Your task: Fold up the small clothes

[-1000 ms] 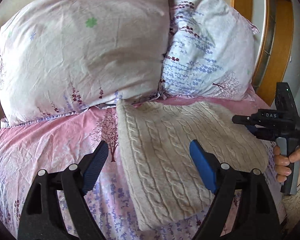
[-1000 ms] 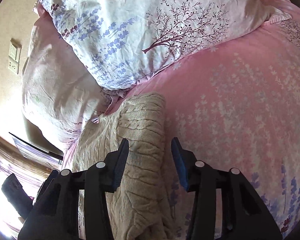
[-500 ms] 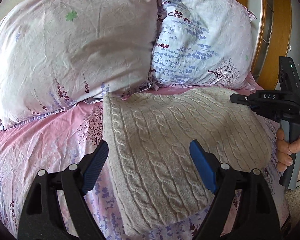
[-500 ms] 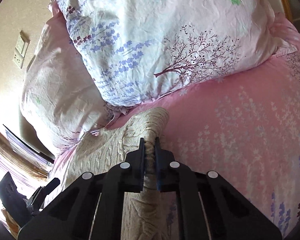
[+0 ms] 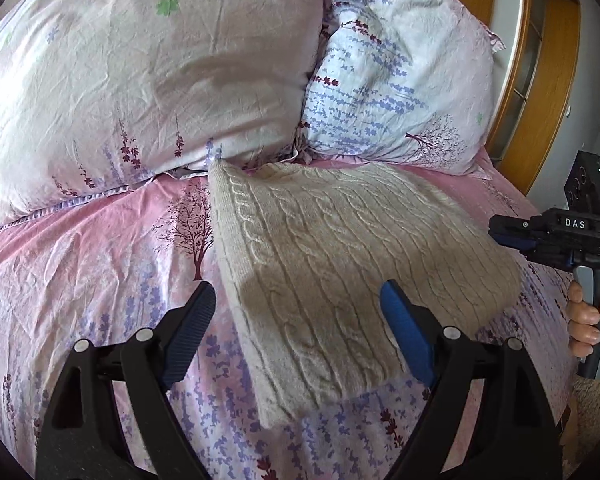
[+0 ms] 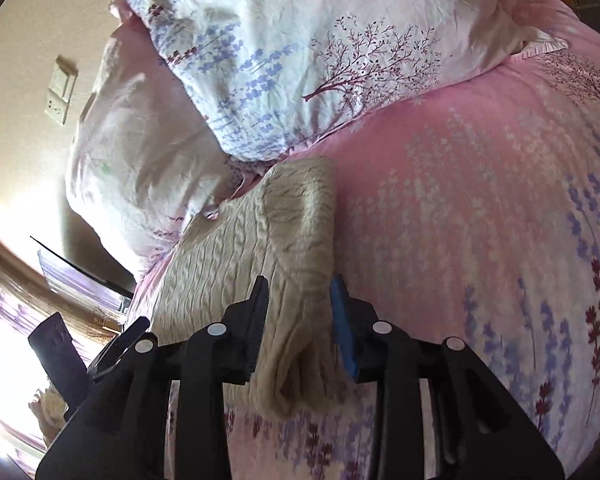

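Your left gripper [image 5: 296, 328] hangs open over the folded cream cable-knit sweater [image 5: 340, 264]. Your right gripper [image 6: 300, 320] stands parted astride its edge. Judged next: reclose, fold across.

Left wrist view looks down over the sweater [image 5: 340, 272] toward the pillows [image 5: 148, 80]; right wrist view, nearer, faces along its right edge; both share sweater and pillows.

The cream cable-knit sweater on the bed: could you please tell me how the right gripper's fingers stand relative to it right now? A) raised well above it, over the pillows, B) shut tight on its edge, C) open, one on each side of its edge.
C: in the right wrist view the right gripper is open, with the edge of the sweater lying loose between its fingers.
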